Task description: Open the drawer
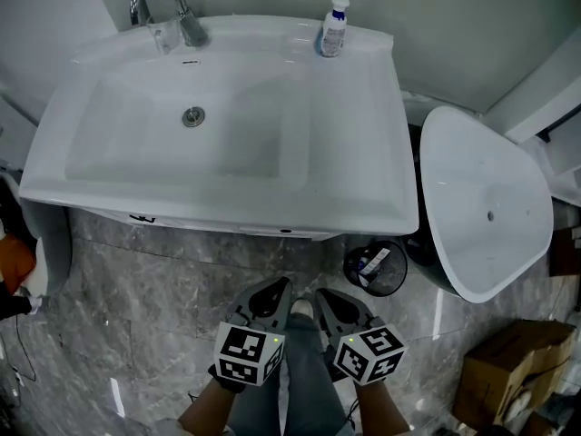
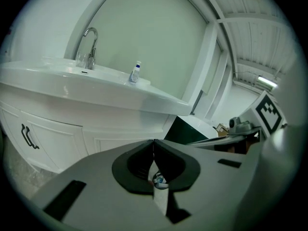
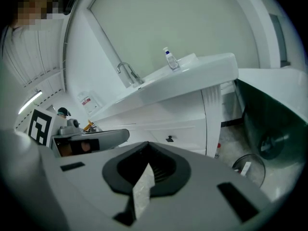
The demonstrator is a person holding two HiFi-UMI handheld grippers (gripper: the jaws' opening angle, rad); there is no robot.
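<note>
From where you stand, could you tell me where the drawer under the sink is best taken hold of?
Grip the small dark knob on the white cabinet front below the sink. It juts out from a flat upright panel, so come straight at it from the front, one jaw either side. The right tool is shut, so it would need opening first.

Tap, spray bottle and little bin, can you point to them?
tap (image 1: 191, 27), head view, on its lower body
spray bottle (image 1: 334, 36), head view, on its clear body
bin (image 1: 349, 269), head view, on its left rim
</note>
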